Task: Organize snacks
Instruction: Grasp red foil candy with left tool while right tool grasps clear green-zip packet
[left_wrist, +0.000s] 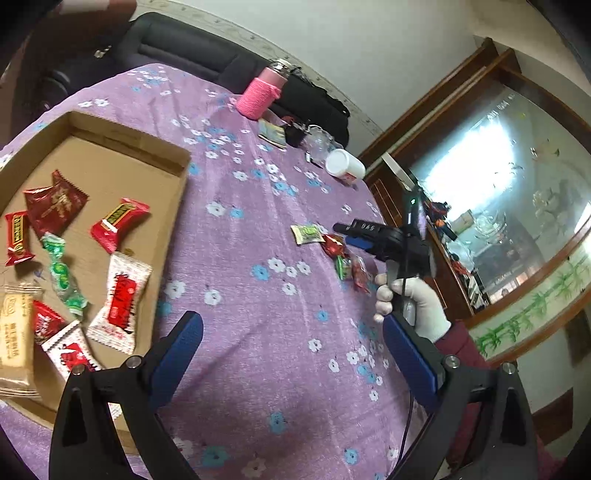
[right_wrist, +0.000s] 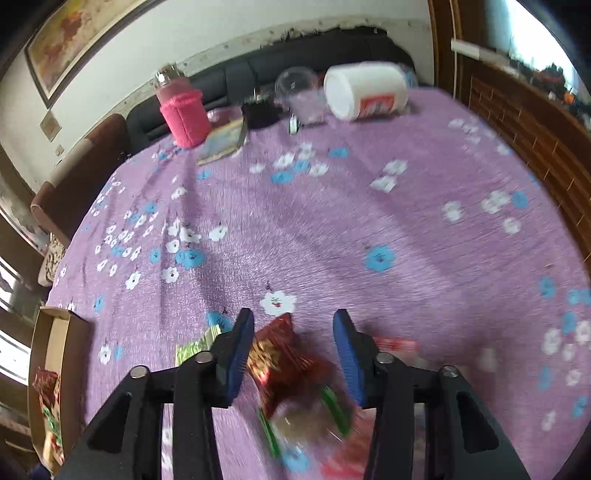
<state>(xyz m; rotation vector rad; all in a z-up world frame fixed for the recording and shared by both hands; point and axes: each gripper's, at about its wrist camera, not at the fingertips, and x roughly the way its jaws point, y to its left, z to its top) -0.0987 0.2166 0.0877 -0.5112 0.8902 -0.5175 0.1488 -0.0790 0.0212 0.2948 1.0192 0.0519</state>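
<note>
A shallow cardboard box (left_wrist: 168, 158) on the purple flowered cloth holds several wrapped snacks, red, white and green. My left gripper (left_wrist: 291, 343) is open and empty, just right of the box. A few loose snacks lie at the table's right: a green packet (left_wrist: 307, 234) and red candies (left_wrist: 334, 245). My right gripper (right_wrist: 293, 345) is open, low over them, with a red candy (right_wrist: 284, 360) between its jaws and untouched by the pads. A green packet (right_wrist: 194, 347) lies left of it. The right gripper also shows in the left wrist view (left_wrist: 345, 234).
At the table's far edge stand a pink-sleeved bottle (right_wrist: 184, 110), a fallen white jar (right_wrist: 364, 94), a clear cup (right_wrist: 299, 92), a small booklet (right_wrist: 223, 142) and a black clip. A dark sofa is behind. A wooden cabinet with glass stands at the right.
</note>
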